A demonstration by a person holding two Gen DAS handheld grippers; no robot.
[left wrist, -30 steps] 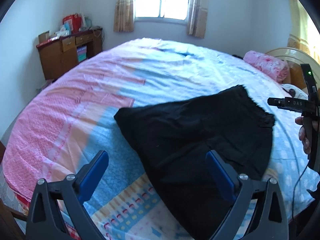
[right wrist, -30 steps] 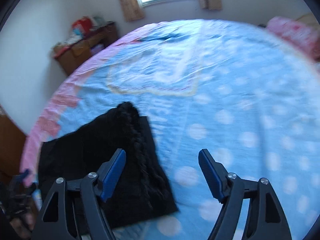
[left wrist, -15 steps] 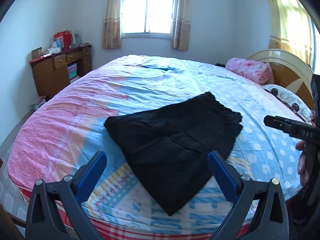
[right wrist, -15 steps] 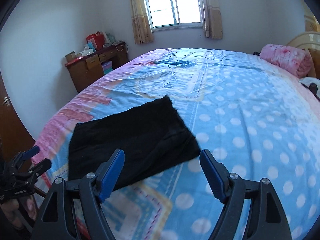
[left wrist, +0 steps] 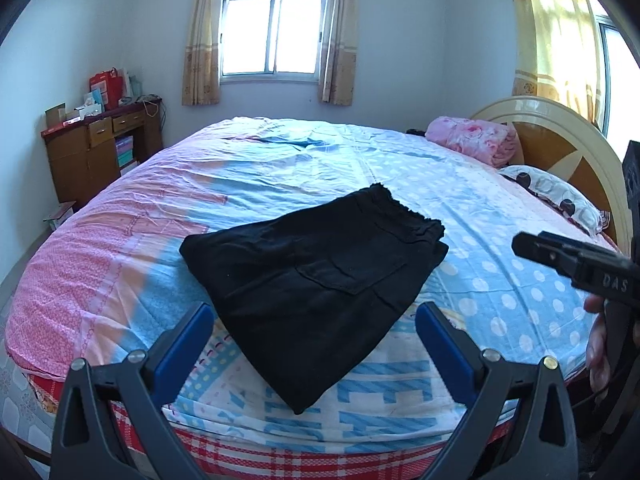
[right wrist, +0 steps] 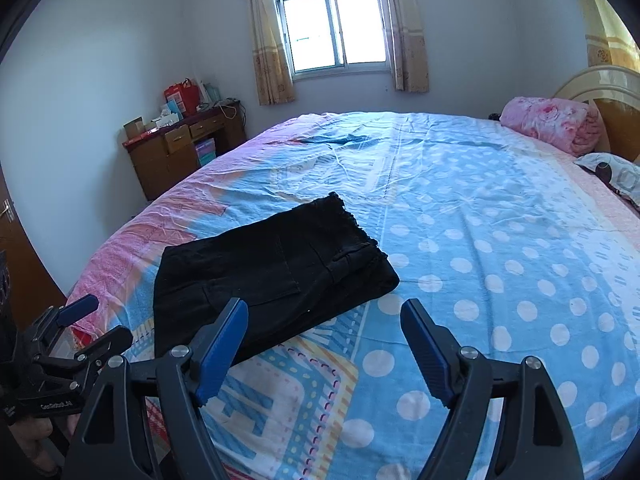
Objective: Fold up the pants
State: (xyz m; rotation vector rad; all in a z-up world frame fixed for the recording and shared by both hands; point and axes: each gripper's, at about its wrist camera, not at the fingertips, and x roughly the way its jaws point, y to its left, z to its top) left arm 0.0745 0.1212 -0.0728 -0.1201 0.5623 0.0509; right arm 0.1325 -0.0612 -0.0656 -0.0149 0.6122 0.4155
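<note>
Black pants (left wrist: pixel 316 276) lie folded into a compact rectangle near the foot edge of the bed (left wrist: pixel 500 240), on the patterned sheet. Your left gripper (left wrist: pixel 314 344) and right gripper (right wrist: pixel 324 344) both hover clear of them, tongs spread apart, nothing between the blue pads.

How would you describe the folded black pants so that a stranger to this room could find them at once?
Start at the big bed with the pink and blue patterned sheet, under the window. Near its front edge lies a flat black bundle, the pants, folded with a back pocket facing up. It is the only dark thing on the sheet; the pink blanket and spotted pillow sit far off by the headboard.
</note>
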